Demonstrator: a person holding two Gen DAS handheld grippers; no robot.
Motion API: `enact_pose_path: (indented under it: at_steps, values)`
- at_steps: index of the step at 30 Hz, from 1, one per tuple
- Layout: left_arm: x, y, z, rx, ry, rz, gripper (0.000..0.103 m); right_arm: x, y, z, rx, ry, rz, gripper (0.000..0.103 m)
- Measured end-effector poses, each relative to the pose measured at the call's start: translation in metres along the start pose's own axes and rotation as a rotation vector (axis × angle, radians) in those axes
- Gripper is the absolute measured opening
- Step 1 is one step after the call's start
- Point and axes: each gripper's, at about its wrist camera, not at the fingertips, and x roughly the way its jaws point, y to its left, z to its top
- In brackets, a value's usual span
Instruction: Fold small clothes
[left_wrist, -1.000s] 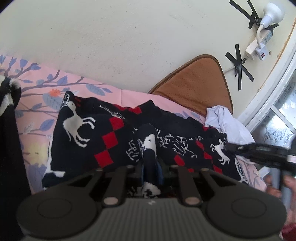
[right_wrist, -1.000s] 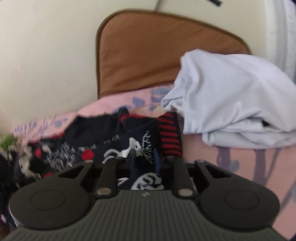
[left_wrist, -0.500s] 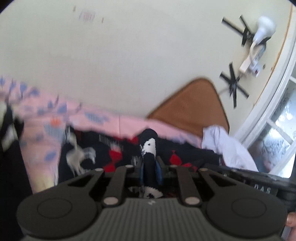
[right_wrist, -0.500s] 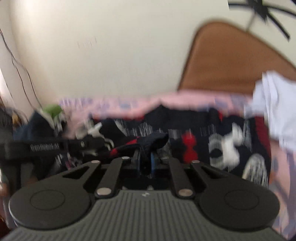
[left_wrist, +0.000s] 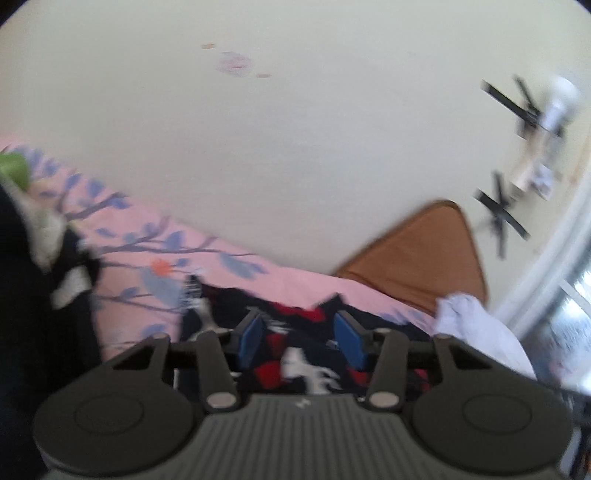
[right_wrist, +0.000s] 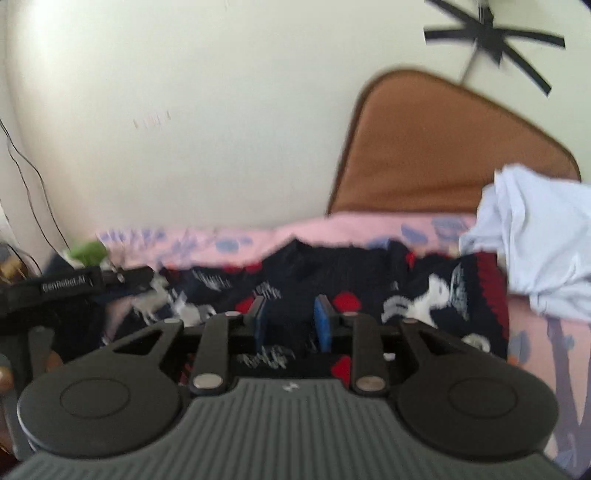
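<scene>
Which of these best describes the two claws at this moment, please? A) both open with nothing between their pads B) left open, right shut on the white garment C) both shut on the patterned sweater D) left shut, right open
A: the left claw and right claw both show blue pads spread apart above the patterned sweater, gripping nothing.

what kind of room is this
Probably a bedroom: a pink floral bedsheet against a plain wall, a brown cushion propped on it, and clothes lying about, like the patterned sweater.
</scene>
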Motion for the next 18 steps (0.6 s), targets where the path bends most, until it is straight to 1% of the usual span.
enact_pose_path:
  at_steps: [2,3,4,5,6,7,8,10,11,12,13,14,15,16,17,18]
  values:
    - [0.004,-0.014,-0.007,0.082,0.035,-0.026,0.032,0.009,0.004,0.004,0.01,0.006,0.027,0.03]
    - [0.008,-0.021,-0.012,0.121,0.06,-0.023,0.031,0.018,0.005,0.004,0.021,0.025,0.042,0.03]
    - [0.014,-0.025,-0.018,0.161,0.093,-0.007,0.028,0.03,0.004,0.0,0.034,0.065,0.054,0.03]
    - [0.022,-0.027,-0.025,0.196,0.13,0.029,0.025,0.044,0.001,-0.006,0.043,0.127,0.061,0.03]
    - [0.031,-0.028,-0.027,0.209,0.173,0.066,0.021,0.061,-0.004,-0.017,0.053,0.202,0.057,0.03]
    - [0.03,-0.029,-0.026,0.216,0.154,0.076,0.024,0.058,-0.007,-0.024,0.051,0.147,0.058,0.024]
    - [0.031,-0.027,-0.027,0.217,0.156,0.083,0.024,0.055,-0.009,-0.025,0.051,0.154,0.066,0.024]
    - [0.031,-0.027,-0.027,0.215,0.153,0.089,0.024,0.044,-0.011,-0.025,0.089,0.205,0.07,0.024]
    - [0.032,-0.028,-0.027,0.224,0.15,0.093,0.024,0.035,-0.012,-0.027,0.084,0.21,0.06,0.025]
    - [0.033,-0.029,-0.028,0.233,0.149,0.098,0.023,0.021,-0.012,-0.033,0.062,0.195,0.052,0.027]
    - [0.032,-0.031,-0.029,0.241,0.147,0.1,0.025,0.005,-0.012,-0.038,0.045,0.177,0.051,0.03]
    - [0.033,-0.031,-0.029,0.246,0.147,0.098,0.029,-0.011,-0.014,-0.045,0.04,0.161,0.048,0.037]
    - [0.03,-0.03,-0.029,0.252,0.149,0.095,0.032,-0.025,-0.017,-0.053,0.042,0.148,0.04,0.04]
    - [0.024,-0.032,-0.029,0.256,0.149,0.098,0.04,-0.041,-0.021,-0.06,0.043,0.137,0.026,0.041]
    - [0.019,-0.033,-0.03,0.262,0.142,0.115,0.052,-0.058,-0.025,-0.068,0.043,0.121,0.004,0.041]
    - [0.011,-0.034,-0.031,0.271,0.127,0.128,0.054,-0.075,-0.028,-0.076,0.04,0.099,-0.022,0.041]
